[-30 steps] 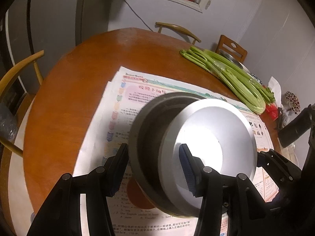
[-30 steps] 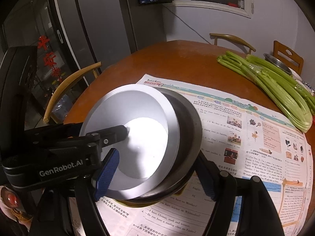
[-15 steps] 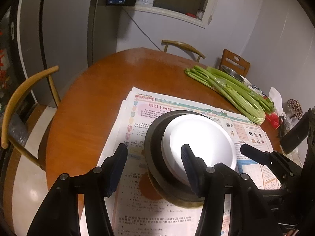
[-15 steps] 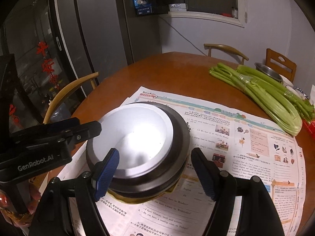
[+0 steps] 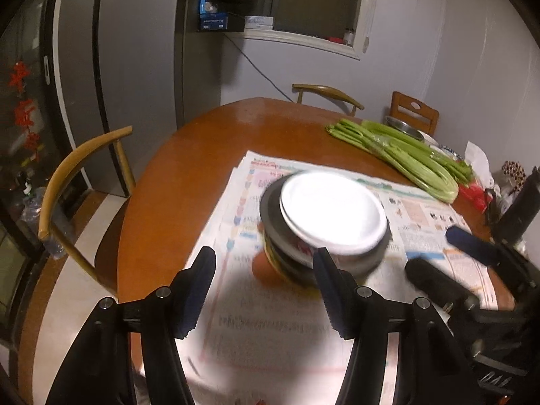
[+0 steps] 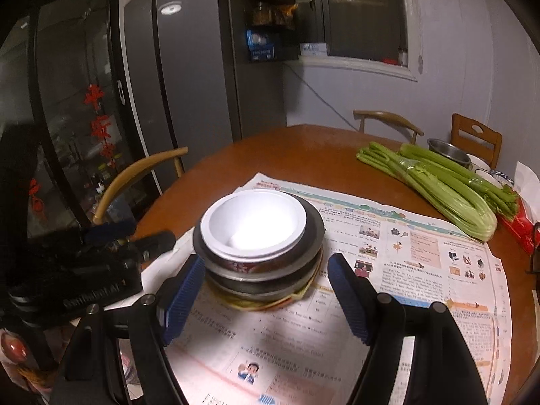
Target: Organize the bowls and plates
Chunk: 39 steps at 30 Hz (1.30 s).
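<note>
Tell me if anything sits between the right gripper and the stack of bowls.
Nothing visible does. The right gripper has open jaws facing the stack of bowls, with only bare newspaper between them.

Left gripper (image 5: pixel 265 290): two black, angular fingers, each carrying a blue pad (image 5: pixel 329 292) with a ribbed, saw-toothed face on its inner side; a round silver screw head sits on each finger behind the pad, with a second farther back on the black linkage. Right gripper (image 6: pixel 266 295): same construction, black fingers with brighter blue ribbed pads (image 6: pixel 349 298) and matching silver screws behind them. Seen from the right gripper's side, the left unit's body is a black block with pale lettering along its flank, blurred but beginning "GenRobot". The finger tips beyond the pads are blunt and matte black.
</note>
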Motion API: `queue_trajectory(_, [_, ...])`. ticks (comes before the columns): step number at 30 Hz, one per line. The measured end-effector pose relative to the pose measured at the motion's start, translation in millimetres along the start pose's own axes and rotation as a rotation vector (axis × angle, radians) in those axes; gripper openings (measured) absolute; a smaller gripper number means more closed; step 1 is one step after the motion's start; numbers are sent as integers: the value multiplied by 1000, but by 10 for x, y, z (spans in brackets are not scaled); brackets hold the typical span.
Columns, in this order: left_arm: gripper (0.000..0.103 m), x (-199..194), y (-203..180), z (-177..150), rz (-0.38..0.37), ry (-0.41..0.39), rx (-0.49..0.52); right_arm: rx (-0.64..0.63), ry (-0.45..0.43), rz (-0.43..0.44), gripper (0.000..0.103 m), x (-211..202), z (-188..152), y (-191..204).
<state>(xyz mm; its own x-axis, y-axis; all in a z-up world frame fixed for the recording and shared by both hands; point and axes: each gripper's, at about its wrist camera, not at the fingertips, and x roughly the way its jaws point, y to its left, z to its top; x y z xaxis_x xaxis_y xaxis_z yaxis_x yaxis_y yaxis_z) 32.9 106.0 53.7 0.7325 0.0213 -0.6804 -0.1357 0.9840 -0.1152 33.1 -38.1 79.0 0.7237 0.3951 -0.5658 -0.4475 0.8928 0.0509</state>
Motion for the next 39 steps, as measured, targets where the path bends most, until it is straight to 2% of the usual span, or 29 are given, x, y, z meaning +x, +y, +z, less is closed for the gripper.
queue_trajectory(9, [69,-245,-124,-403,-47,-5,-22,34,8,-32,75,-302,-333,-62])
queue_trajectory(12, [70,-273,-164,-438,-47,-9,-27,30,19,-64,75,-352,-414,-75])
queue_trajectory(17, [70,-289,-251,-509,-36,1,9,31,32,-58,75,-376,-544,-71])
queue_trajectory(25, [70,-271,-229,-611,-10,21,10,21,80,-47,75,-309,-759,-24])
queue_trajectory(39, [70,-195,-197,-655,0,49,3,31,91,-59,75,-320,-793,-12])
